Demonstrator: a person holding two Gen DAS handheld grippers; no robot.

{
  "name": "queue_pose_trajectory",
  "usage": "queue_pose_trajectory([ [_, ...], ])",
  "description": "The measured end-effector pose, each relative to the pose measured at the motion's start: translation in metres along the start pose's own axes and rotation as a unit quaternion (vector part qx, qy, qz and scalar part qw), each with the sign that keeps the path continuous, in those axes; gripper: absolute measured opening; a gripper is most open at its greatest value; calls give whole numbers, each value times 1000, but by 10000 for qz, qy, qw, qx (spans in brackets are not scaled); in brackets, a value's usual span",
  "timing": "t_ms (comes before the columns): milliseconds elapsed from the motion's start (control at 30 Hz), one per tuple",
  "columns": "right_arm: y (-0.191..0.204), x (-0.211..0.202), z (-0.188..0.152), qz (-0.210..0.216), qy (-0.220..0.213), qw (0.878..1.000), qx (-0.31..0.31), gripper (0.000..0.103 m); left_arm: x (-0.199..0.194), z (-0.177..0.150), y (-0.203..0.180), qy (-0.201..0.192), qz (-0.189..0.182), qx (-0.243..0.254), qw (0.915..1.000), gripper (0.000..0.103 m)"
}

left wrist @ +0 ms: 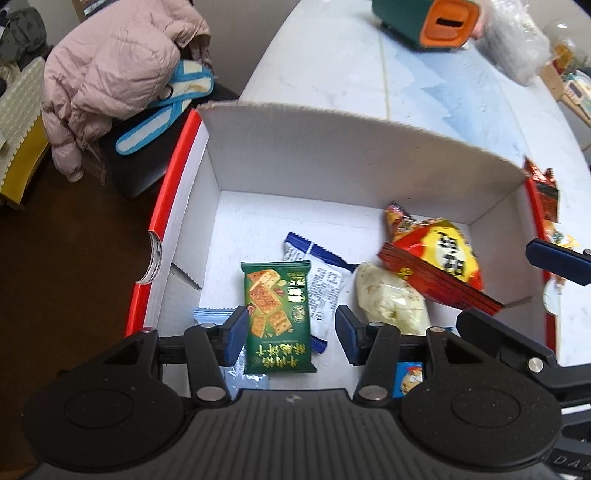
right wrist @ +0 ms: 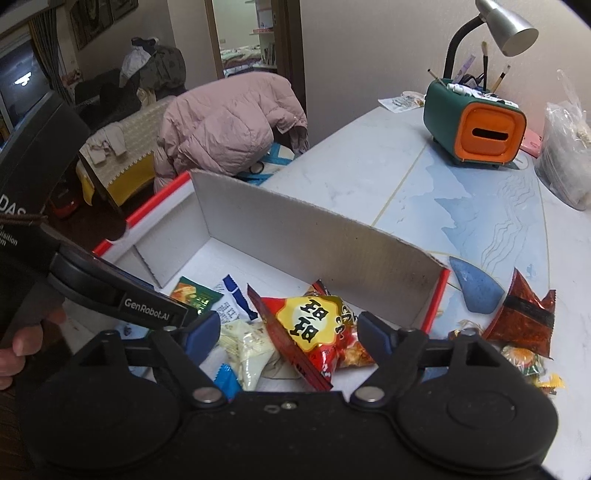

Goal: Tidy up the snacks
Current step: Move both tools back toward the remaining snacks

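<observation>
A cardboard box [left wrist: 332,155] with a white inside and red edges stands on the table. Several snacks lie in it. A green cracker packet [left wrist: 277,314] lies flat between the fingers of my left gripper [left wrist: 291,317], which is open; the left pad is at the packet's edge and the right pad stands apart. Beside it lie a white-and-blue packet [left wrist: 325,273], a pale wrapped snack [left wrist: 388,299] and a red-and-yellow bag [left wrist: 439,258]. My right gripper [right wrist: 288,325] hangs open over that red-and-yellow bag [right wrist: 317,332], its pads clear of it.
Outside the box's right end lie a dark red packet [right wrist: 524,317], small candy wrappers [right wrist: 524,362] and a blue wedge [right wrist: 476,284]. Farther back stand a green-and-orange organiser [right wrist: 476,125], a lamp [right wrist: 509,26] and a plastic bag [right wrist: 565,155]. A pink jacket [right wrist: 229,122] hangs left of the table.
</observation>
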State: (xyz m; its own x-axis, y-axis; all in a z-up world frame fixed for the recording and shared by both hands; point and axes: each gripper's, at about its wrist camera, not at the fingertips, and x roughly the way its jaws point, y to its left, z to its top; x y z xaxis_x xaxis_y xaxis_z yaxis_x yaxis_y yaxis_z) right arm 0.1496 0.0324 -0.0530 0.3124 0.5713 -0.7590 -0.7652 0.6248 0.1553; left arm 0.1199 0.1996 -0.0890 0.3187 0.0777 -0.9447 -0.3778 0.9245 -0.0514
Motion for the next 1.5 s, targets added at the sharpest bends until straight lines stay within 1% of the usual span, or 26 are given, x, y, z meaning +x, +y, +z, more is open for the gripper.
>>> queue_pose_trajectory([
  [200,-4,-25,-3,71,-211,9997,122,85,-26,-9,-8,-315,-154,92,9993,51],
  [267,-6,-34,-4,117,-279,9994,158,87,-34,-11,-12,-419,-190,112,9989,52],
  [333,-9,-43,-6,145,-355,9991,182,88,-43,-15,-17,-587,-164,99,9981,54],
  [500,-17,-69,-14,185,-563,9978,282,89,-67,-23,-30,-942,-265,191,9950,55],
  [567,-22,-79,-18,184,-641,9972,342,89,-76,-26,-37,-1067,-330,228,9935,56],
  [667,-32,-93,-24,160,-765,9961,420,95,-87,-30,-49,-1245,-426,280,9909,61],
  [733,-39,-102,-29,155,-824,9954,463,96,-93,-33,-58,-1345,-495,318,9892,63],
  [900,-59,-123,-43,116,-927,9939,590,98,-101,-42,-84,-1480,-665,451,9857,64],
  [1033,-74,-138,-55,36,-993,9930,633,101,-104,-50,-107,-1543,-775,496,9837,68],
  [1233,-99,-156,-72,-84,-1029,9926,634,102,-105,-58,-142,-1635,-921,565,9806,69],
  [1300,-109,-161,-79,-92,-1038,9924,654,103,-104,-59,-152,-1646,-999,545,9798,70],
  [1333,-115,-162,-82,-118,-1027,9924,666,103,-103,-60,-157,-1644,-1051,527,9794,74],
  [1367,-119,-163,-84,-161,-1003,9925,674,103,-102,-60,-162,-1647,-1104,493,9789,74],
  [1500,-142,-165,-95,-267,-916,9930,692,103,-95,-59,-185,-1615,-1248,415,9781,75],
])
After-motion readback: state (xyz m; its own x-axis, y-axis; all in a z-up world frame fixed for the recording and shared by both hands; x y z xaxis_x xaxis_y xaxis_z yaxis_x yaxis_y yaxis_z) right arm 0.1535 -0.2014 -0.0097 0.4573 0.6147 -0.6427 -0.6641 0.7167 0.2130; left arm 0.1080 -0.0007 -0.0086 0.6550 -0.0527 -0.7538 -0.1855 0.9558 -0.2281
